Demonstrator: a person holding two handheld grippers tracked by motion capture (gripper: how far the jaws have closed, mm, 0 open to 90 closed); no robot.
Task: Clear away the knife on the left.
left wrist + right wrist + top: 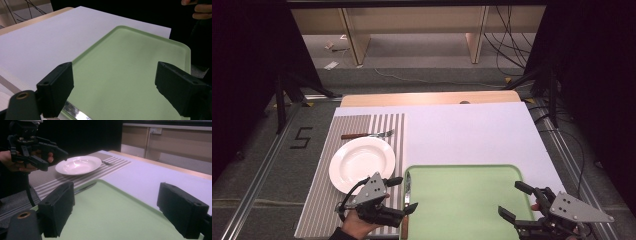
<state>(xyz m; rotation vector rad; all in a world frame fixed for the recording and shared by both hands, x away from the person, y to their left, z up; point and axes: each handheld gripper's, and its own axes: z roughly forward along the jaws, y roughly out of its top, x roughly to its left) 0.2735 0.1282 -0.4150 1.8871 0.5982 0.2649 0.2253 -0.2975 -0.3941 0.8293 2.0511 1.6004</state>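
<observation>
A pale green tray (462,200) lies empty at the near middle of the table. A knife (408,187) rests along its left rim, beside a striped placemat (322,200) that holds a white plate (362,162) and a fork (369,135). My left gripper (402,195) hovers open over the knife and the tray's left edge; the blade (75,112) glints under its left jaw, with the tray (130,62) ahead. My right gripper (514,200) stands open over the tray's right rim, facing the plate (78,165), the knife (85,188) and the left gripper (53,160).
A white sheet (462,135) covers the table beyond the tray, with a wooden edge (427,98) at the far side. Metal rails (262,165) run along both sides of the table. Cables (507,45) and shelving stand on the floor behind.
</observation>
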